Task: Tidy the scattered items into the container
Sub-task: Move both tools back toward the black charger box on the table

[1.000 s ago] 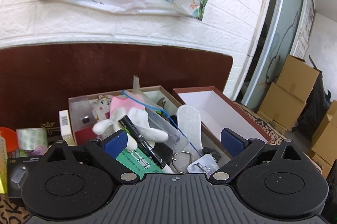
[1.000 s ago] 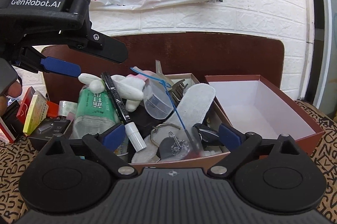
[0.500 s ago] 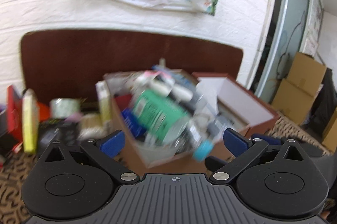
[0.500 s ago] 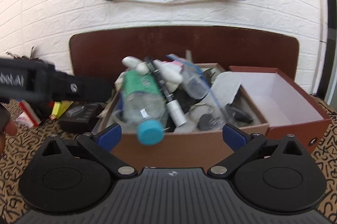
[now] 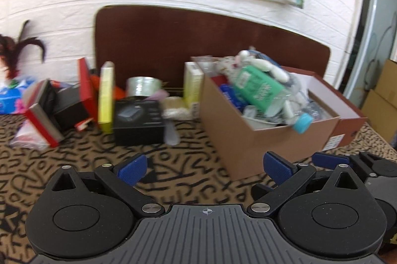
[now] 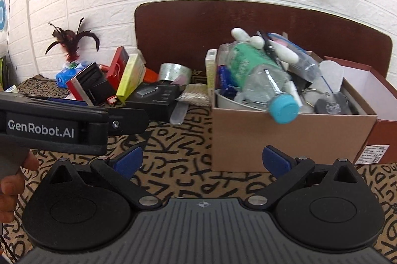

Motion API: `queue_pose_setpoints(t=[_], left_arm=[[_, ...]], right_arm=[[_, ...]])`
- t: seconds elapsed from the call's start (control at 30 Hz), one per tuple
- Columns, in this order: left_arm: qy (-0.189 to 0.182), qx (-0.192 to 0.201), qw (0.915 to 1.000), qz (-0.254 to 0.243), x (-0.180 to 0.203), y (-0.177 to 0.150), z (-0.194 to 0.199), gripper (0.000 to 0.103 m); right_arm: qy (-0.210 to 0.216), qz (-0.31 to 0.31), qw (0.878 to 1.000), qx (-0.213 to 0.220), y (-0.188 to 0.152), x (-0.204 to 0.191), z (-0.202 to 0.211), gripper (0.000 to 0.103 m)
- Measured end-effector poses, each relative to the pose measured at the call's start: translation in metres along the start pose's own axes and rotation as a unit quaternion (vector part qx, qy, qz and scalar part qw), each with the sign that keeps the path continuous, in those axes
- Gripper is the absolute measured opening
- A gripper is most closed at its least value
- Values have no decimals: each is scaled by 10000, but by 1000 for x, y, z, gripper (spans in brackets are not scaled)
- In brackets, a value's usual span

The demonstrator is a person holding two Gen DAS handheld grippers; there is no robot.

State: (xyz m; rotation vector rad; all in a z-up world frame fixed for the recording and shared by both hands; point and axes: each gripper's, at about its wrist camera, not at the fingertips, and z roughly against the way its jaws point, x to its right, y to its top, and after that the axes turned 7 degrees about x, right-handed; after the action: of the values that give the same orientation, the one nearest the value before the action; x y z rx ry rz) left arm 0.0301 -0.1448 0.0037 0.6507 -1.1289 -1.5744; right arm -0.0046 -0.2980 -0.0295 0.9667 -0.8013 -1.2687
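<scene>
A brown cardboard box (image 6: 285,137) (image 5: 268,140) stands on the patterned table, heaped with items; a clear bottle with a green label and blue cap (image 6: 260,80) (image 5: 263,92) lies on top and sticks out over the front wall. Scattered to its left are a black box (image 6: 153,97) (image 5: 139,120), a tape roll (image 6: 173,71) (image 5: 142,86), a yellow box (image 6: 130,76) (image 5: 105,95) and red and black boxes (image 6: 94,85). My left gripper (image 5: 202,164) and my right gripper (image 6: 202,159) are both open and empty, hovering in front of the box.
An open red-brown lid box (image 6: 372,90) sits right of the cardboard box. A dark headboard (image 6: 248,23) stands against the white brick wall. A feather toy (image 6: 72,43) and blue packet (image 6: 67,73) lie far left. The left gripper's body (image 6: 62,125) shows at left.
Both grippers have pulled back and away from the box over the last second, empty. The bottle now lies on the heap in the box.
</scene>
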Motion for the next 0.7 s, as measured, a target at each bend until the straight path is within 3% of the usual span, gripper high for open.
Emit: queue_pose_setpoints(t=[0.4, 0.7], left_arm=[[371, -41, 9991, 177, -51, -9, 17, 103], [855, -301, 9948, 454, -96, -21, 6, 103]], right_arm=[[132, 150, 9995, -264, 7, -55, -16, 102], [197, -28, 9976, -659, 8, -79, -47, 102]])
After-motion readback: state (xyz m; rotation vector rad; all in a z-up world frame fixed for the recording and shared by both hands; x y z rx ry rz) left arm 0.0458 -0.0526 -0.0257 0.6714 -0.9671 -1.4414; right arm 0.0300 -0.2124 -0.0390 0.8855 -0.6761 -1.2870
